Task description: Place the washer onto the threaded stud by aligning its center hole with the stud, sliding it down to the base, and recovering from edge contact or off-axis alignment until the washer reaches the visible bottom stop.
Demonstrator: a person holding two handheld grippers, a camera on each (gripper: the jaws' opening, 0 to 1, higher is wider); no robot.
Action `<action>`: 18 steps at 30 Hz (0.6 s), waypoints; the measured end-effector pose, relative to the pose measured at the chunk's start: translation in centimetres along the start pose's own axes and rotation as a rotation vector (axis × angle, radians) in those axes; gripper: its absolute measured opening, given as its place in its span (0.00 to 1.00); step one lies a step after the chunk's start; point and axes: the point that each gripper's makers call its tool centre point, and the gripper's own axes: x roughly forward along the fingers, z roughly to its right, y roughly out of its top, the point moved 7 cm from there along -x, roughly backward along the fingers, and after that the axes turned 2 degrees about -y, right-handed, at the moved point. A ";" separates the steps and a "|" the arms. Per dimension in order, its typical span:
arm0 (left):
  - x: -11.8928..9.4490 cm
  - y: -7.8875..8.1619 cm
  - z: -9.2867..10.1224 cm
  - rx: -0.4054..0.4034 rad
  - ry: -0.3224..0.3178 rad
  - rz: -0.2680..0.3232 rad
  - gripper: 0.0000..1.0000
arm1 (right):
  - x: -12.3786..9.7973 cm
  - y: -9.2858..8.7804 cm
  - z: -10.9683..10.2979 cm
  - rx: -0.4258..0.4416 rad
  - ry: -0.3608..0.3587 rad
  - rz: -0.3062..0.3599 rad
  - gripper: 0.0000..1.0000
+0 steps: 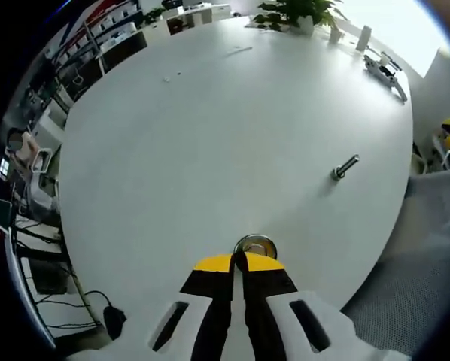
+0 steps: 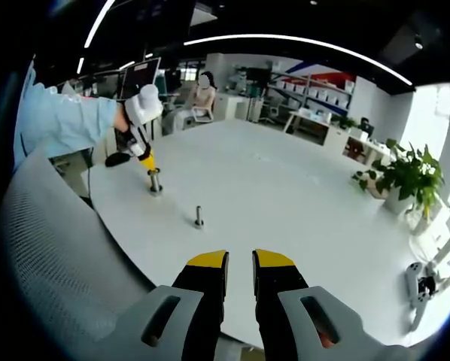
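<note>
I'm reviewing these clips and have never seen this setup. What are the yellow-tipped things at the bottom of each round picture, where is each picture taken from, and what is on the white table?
No robot is involved: a person holds a hand tool with two jaws in each hand, and a fisheye camera rides on each tool, looking along its jaws.

In the left gripper view, the left gripper has its jaws closed together at a washer, a small metal ring, down at the white table. Whether the washer has left the table is hard to tell. Further off stands the threaded stud, upright on the table, free of anything.

In the right gripper view, the right gripper is open, holding nothing. This view looks across the table: the stud stands in the middle, and the person's sleeve and the left gripper show beyond it.

Potted plants stand along the far edge.
</note>
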 end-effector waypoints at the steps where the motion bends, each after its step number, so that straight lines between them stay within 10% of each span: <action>1: 0.0 0.0 0.0 0.004 -0.001 -0.001 0.02 | 0.0 0.0 0.0 0.001 0.000 0.001 0.15; 18: 0.1 0.1 -0.3 0.009 -0.043 -0.009 0.02 | 0.0 0.0 0.0 -0.001 0.000 0.004 0.15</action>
